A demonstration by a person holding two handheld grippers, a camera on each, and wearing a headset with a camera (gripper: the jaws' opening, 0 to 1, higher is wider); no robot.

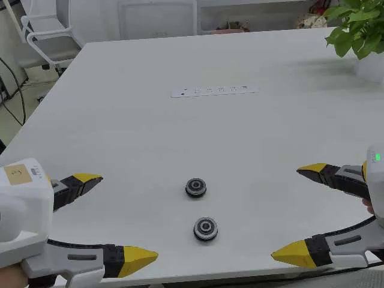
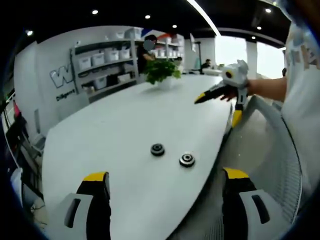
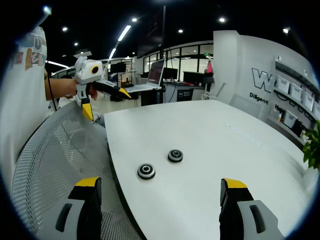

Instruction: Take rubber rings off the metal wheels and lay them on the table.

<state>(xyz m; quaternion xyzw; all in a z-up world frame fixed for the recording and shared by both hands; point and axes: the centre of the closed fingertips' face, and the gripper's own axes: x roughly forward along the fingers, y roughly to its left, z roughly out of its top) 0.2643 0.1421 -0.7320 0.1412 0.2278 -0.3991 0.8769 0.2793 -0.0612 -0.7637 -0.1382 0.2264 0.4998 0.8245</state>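
Left gripper (image 1: 127,216) is hovering at the near-left table edge, jaws spread wide and holding nothing. Two wheels are lying flat to its right, near the front edge of the table (image 1: 120,120): far wheel (image 1: 195,187) and near wheel (image 1: 205,228), close together but not touching. Each is wearing its dark ring (image 1: 188,188) around a bright metal hub; neither ring is off yet. Right gripper (image 1: 286,213) is hanging at the near-right, jaws likewise gaping and empty. Both grippers are standing well apart from the wheels, one on each side.

My read: the approach is only just starting. Doing it well probably means pinning one wheel flat to the table by its hub with one gripper, while the other is working a single jaw tip under the ring's edge and peeling outward. The near wheel looks the easier first pick, sitting closest to both. Jaws need narrowing a good deal before contact. Gaping this wide, they are risking a knock to the neighbour wheel, or sending one rolling off the front edge. Far back, socket strip (image 1: 214,91) and plant (image 1: 354,30) are sitting out of the way.
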